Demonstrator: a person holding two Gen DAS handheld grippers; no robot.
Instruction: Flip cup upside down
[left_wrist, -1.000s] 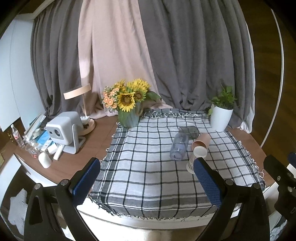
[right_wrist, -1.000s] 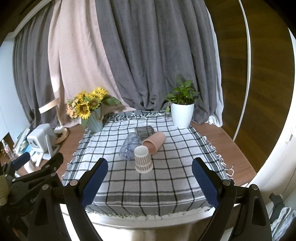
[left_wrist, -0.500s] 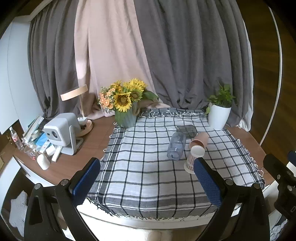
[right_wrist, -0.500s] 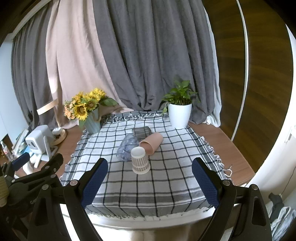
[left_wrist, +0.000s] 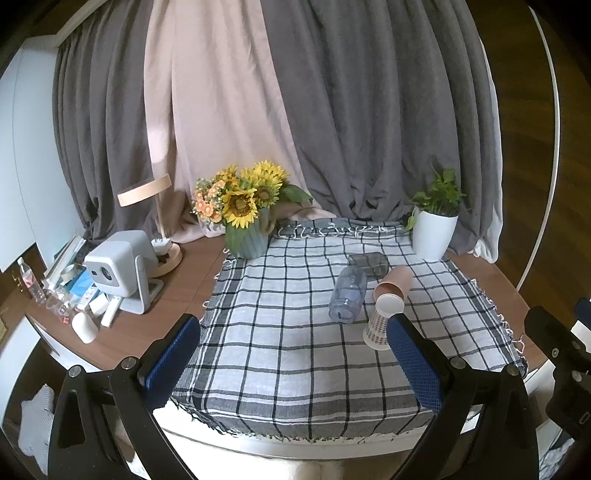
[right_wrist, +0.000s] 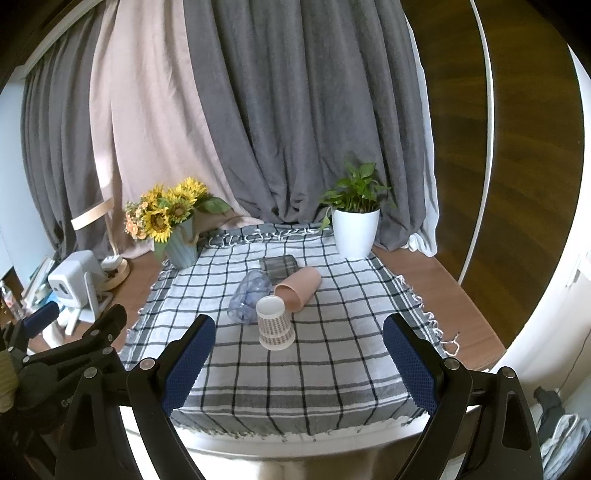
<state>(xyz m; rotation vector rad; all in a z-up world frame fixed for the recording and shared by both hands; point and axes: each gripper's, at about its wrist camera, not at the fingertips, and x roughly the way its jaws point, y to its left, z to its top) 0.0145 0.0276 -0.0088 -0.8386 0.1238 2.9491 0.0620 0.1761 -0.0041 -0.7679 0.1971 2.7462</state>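
1. Blue-padded right tongs (right_wrist: 295, 363) are spread wide with nothing in them, hanging over the near edge of the desk (right_wrist: 443, 280); left tongs (left_wrist: 295, 363) likewise.
2. Straight ahead of the right pair: the white paper cup with a brown check print (right_wrist: 275, 323), already mouth-down on the plaid cloth (right_wrist: 332, 369).
3. Just behind it, the salmon-pink plastic cup (right_wrist: 299, 288) lies on its side, mouth toward the camera, long axis running away to the right. Right tongs look nearer, I'd say.

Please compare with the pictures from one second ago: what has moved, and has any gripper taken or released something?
Both views have drawn back slightly from the table. Neither the left gripper nor the right gripper has taken or released anything; both stay open. The patterned paper cup, pink cup and clear bottle lie as before on the checked cloth.
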